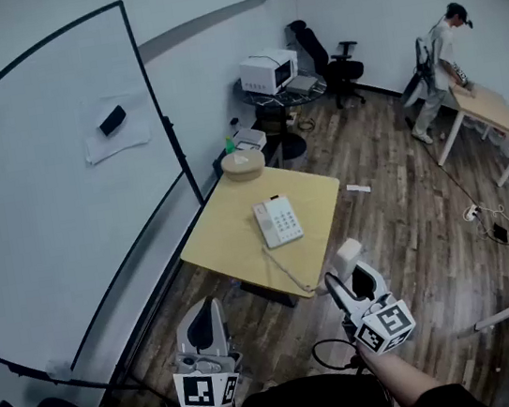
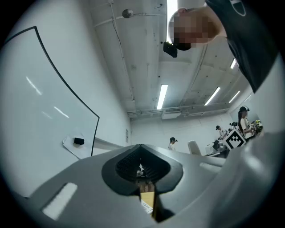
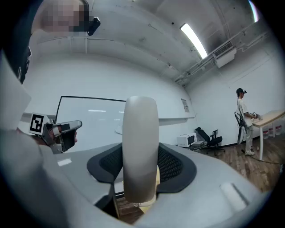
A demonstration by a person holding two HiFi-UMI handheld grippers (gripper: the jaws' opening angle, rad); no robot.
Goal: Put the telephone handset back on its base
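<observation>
The white telephone base lies on a light wooden table, its keypad facing up. A coiled cord runs from it over the table's near edge toward my right gripper. That gripper is shut on the pale handset, held upright off the table's near right corner. In the right gripper view the handset stands clamped between the jaws and hides the middle. My left gripper is shut and holds nothing, low at the left, short of the table. In the left gripper view its jaws meet, with only a narrow slit between them.
A whiteboard stands along the left. A round wooden box sits at the table's far corner. Behind are a microwave on a stand, an office chair, and a person at another desk.
</observation>
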